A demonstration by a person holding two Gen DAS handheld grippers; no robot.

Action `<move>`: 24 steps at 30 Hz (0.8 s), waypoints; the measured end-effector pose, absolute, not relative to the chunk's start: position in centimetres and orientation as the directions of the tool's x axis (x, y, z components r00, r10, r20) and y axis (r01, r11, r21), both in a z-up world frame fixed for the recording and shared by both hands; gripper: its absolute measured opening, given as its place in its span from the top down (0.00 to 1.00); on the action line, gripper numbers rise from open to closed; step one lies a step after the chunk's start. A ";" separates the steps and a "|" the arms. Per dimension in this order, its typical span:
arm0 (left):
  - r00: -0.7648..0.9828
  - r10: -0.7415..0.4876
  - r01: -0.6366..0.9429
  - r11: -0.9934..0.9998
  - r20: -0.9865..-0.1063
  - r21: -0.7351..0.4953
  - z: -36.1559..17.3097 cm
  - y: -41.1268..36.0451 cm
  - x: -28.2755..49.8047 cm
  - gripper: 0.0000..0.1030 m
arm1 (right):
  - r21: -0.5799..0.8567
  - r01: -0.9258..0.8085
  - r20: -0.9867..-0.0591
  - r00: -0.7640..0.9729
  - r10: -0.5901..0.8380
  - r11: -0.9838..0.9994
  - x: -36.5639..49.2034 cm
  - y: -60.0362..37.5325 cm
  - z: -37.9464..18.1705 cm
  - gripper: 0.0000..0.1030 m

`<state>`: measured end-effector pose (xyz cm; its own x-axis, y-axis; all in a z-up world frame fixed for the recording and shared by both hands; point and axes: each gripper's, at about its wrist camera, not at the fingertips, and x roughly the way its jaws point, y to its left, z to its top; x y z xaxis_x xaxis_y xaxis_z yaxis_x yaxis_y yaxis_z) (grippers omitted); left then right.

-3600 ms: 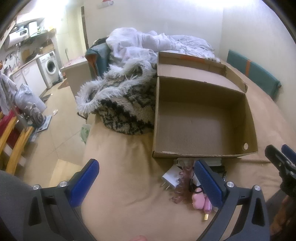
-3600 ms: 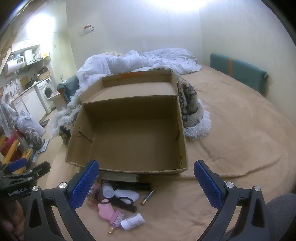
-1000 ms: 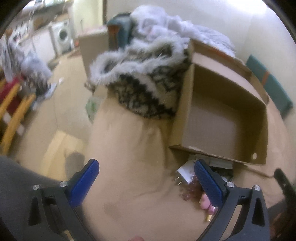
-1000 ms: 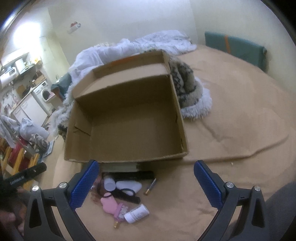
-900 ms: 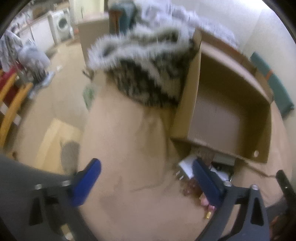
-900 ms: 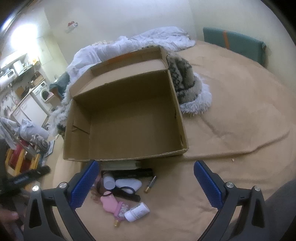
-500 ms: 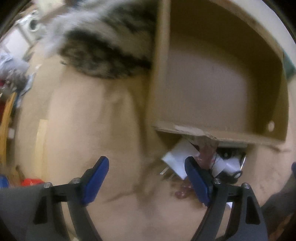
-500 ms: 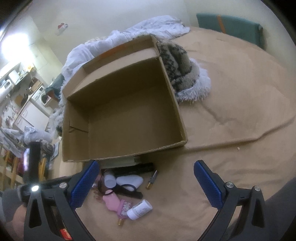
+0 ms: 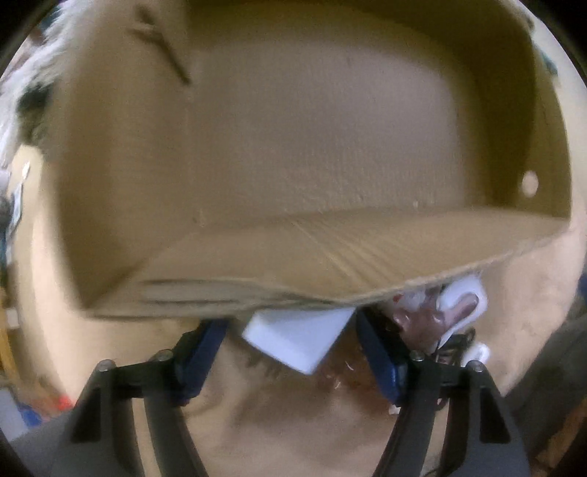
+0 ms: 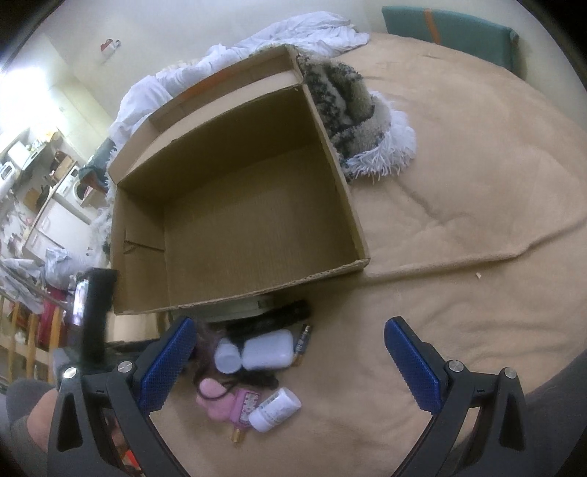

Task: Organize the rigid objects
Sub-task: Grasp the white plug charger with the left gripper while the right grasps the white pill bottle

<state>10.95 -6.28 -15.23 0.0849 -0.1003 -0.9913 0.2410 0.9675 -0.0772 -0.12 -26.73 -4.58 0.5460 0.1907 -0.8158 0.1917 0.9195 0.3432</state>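
White block (image 9: 297, 337) between left gripper (image 9: 291, 352) fingers

Cardboard box (image 10: 234, 205): plain brown, corrugated ribbing. Bed cover (image 10: 458, 227): tan. Charger block (image 9: 297, 339): white. Small bottle (image 10: 275, 403): white. Toy (image 10: 227, 398): pink. Rug (image 10: 348, 99): black-and-cream mottled, white fringe. Claw pads (image 10: 165, 363): blue, black frames. Cushion (image 10: 451, 31): teal, orange stripe.
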 end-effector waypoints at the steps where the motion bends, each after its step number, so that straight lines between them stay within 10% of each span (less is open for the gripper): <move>1: 0.095 -0.091 0.246 0.967 -0.991 -0.065 -15.5 -6.5 11.0 0.44 | 0.342 0.191 -0.817 0.545 0.190 0.920 -0.1 -26.7 -4.6 0.00; 12: 0.097 -0.117 0.174 0.980 -0.988 -0.099 -14.8 -4.3 10.8 0.62 | 0.324 0.148 -0.881 0.406 0.242 0.934 0.8 -25.6 -7.0 0.00; 20: 0.109 -0.111 0.076 0.992 -0.988 -0.103 -14.0 -0.5 10.6 0.63 | 0.146 -0.278 -0.971 0.145 0.192 0.950 1.0 -18.1 -9.2 0.01; 24: 0.122 -0.101 0.066 0.993 -0.987 -0.094 -14.3 -0.2 10.3 0.63 | 0.127 -0.346 -0.986 0.058 0.156 0.930 1.1 -16.8 -11.4 0.23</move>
